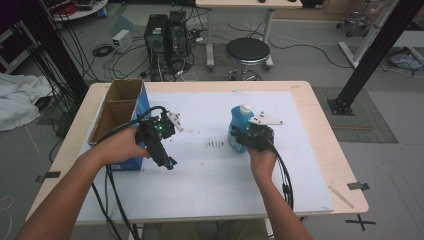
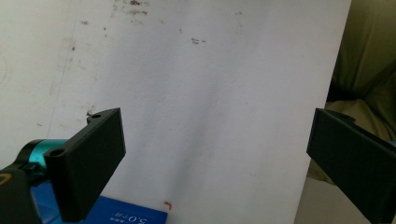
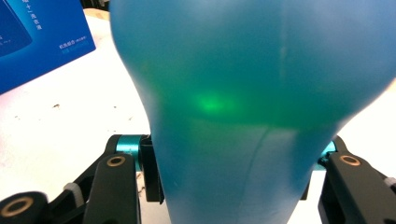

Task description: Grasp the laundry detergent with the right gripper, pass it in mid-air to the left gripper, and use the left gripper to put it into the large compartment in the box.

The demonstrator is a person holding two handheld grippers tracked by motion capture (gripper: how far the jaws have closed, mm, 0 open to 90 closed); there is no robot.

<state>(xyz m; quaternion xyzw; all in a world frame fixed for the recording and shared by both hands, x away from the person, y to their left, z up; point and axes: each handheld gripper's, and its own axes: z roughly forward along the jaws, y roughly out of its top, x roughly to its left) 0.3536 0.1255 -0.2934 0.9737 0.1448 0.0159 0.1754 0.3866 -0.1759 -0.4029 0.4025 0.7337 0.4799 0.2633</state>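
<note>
My right claw (image 1: 246,136) is clamped on the blue bottle (image 1: 241,126), which stands upright on the white mat (image 1: 210,175) right of centre, white cap up; in the right gripper view the bottle's body (image 3: 243,107) sits squarely between my jaws, pressed on both sides; my left claw (image 1: 167,159) hangs wide over bare mat, nothing between its jaws, just beside the blue cardboard box (image 1: 122,117); the left gripper view adds a corner of that box (image 2: 126,215) below.

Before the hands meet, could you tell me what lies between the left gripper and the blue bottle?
Bare white mat with dark specks, in the high view.
</note>
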